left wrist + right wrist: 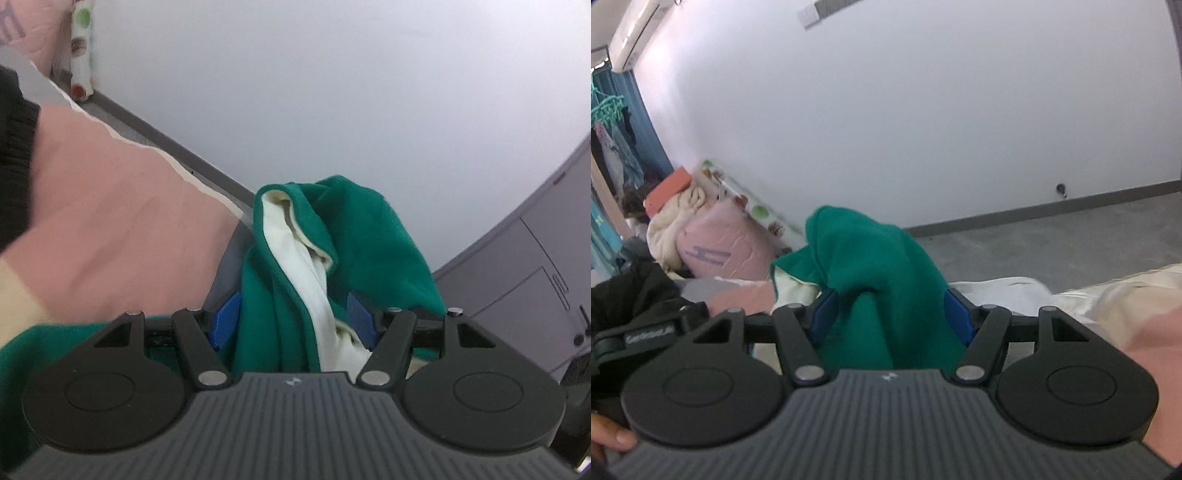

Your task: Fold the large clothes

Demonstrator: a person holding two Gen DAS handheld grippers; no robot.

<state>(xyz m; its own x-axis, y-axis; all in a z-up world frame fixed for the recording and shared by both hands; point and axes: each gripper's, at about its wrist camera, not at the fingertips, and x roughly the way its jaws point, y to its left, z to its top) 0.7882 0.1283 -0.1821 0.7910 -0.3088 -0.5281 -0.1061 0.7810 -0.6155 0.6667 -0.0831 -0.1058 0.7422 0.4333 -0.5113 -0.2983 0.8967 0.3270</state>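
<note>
A green garment with a cream lining is bunched between the blue pads of my left gripper, which is shut on it and holds it up above the pink bed cover. More green cloth trails at the lower left of that view. My right gripper is shut on another bunch of the same green garment, raised above the bed. The fingertips of both grippers are hidden by the cloth.
A pink and cream bed cover lies under both grippers. A pile of pink and cream bedding and a patterned pillow stand by the white wall. A black garment lies at the left. Grey cabinets stand at the right.
</note>
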